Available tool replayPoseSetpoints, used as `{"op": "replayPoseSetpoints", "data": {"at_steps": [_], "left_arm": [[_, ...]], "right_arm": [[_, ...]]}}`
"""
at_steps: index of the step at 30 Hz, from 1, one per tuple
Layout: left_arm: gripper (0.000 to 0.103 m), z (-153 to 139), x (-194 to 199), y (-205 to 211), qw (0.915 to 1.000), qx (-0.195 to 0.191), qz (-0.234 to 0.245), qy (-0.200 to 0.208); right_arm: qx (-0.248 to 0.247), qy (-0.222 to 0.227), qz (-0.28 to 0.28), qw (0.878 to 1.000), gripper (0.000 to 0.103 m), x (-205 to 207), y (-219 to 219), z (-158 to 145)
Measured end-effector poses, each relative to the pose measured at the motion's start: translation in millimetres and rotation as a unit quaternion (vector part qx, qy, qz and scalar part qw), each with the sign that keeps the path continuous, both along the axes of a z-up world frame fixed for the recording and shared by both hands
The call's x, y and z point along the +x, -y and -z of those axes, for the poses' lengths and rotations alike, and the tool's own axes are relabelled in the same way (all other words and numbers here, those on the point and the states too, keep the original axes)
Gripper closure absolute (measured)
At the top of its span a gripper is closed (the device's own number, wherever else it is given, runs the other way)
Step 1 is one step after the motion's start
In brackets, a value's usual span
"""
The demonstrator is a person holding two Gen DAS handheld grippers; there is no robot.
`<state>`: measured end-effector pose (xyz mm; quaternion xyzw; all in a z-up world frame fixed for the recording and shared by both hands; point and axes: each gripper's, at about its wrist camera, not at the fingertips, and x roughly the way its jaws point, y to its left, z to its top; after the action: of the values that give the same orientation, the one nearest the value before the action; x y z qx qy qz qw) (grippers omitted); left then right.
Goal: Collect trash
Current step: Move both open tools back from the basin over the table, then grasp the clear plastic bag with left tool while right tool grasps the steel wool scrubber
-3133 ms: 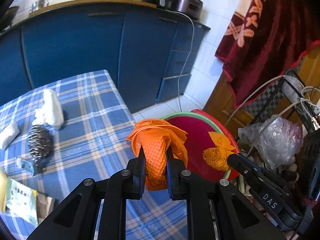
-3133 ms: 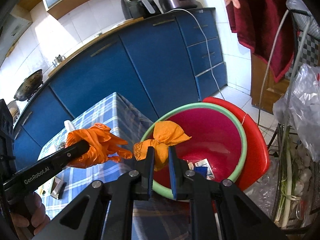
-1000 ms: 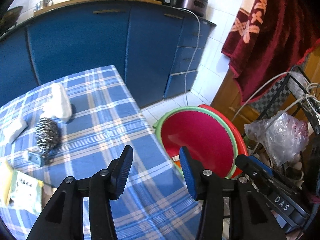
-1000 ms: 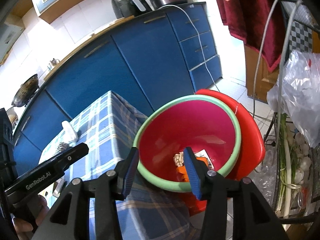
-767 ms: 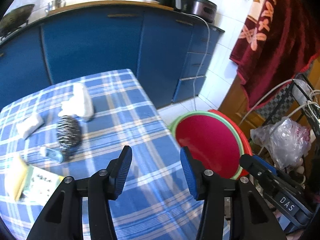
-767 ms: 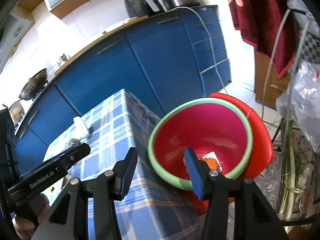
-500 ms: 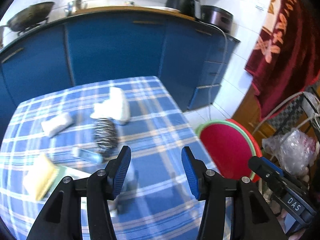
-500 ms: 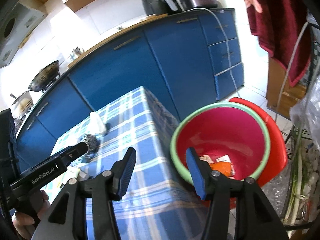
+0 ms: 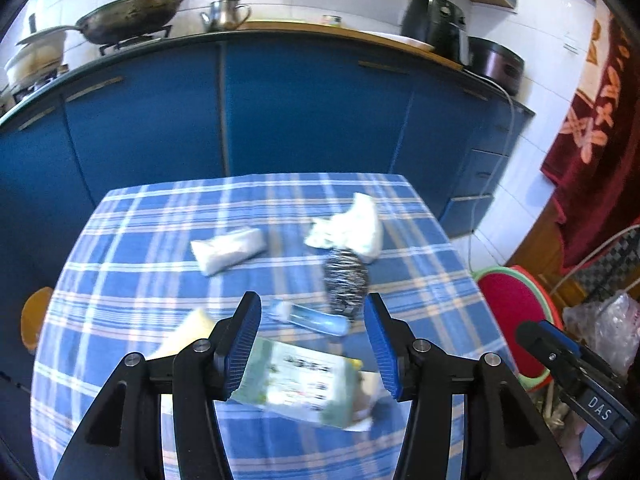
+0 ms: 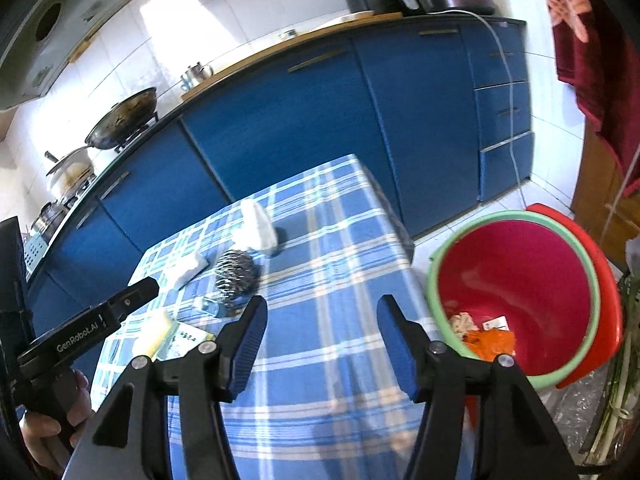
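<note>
A home kitchen: blue cabinets point(image 9: 304, 112) under a wooden countertop, a wok point(image 9: 128, 16) on a gas stove, a metal kettle point(image 9: 226, 12), an air fryer point(image 9: 436, 26), a rice cooker point(image 9: 498, 64), and white wall tiles point(image 10: 192, 36).

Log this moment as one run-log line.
left gripper: open, empty | right gripper: opening, empty | orange gloves: in red basin | steel scourer: on table

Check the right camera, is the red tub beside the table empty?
No, the red tub holds orange scraps and bits of paper at its bottom.
</note>
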<state>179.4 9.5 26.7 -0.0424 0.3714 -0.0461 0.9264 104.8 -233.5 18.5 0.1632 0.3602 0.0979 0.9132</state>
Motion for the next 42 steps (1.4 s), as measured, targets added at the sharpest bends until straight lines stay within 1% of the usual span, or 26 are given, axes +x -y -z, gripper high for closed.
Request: {"op": "replayPoseSetpoints", "data": {"at_steps": [3,10,15,22,25,27,35,37,39,42], "left_arm": [[0.048,1,7,-14,0.9999,0.006,-0.012,-0.002],[0.048,10,30,-51,0.9991,0.011,-0.033,-0.024],[0.048,18,49,-71,0.9985,0.024,-0.034,-0.035],[0.048,28,77,-80,0.9986,0.026,-0.018,-0.042],[0.044,35,90,-81,0.9984,0.028,-0.013,-0.048],[0.042,40,101,-81,0.9981,0.03,-0.01,-0.054],[0.041,61,135,-79,0.9961,0.029,0.016,-0.081],[0.041,66,139,-81,0.9957,0.025,0.017,-0.088],[0.041,68,142,-83,0.9958,0.008,0.022,-0.089],[0.041,69,144,-82,0.9956,0.005,0.027,-0.089]], "right_arm": [[-0.003,-0.005,-0.012,1.0,0.042,9,-16,0],[-0.011,-0.015,-0.031,0.999,0.04,27,-47,3],[-0.013,-0.021,-0.035,0.999,0.038,40,-65,5],[-0.021,-0.03,-0.037,0.999,0.036,58,-85,10],[-0.026,-0.033,-0.039,0.998,0.035,67,-92,13],[-0.03,-0.036,-0.04,0.998,0.035,74,-96,16],[-0.035,-0.045,-0.041,0.998,0.035,89,-104,26],[-0.038,-0.047,-0.042,0.997,0.035,92,-106,29],[-0.038,-0.049,-0.043,0.997,0.035,95,-108,31],[-0.041,-0.054,-0.044,0.997,0.035,99,-111,35]]}}
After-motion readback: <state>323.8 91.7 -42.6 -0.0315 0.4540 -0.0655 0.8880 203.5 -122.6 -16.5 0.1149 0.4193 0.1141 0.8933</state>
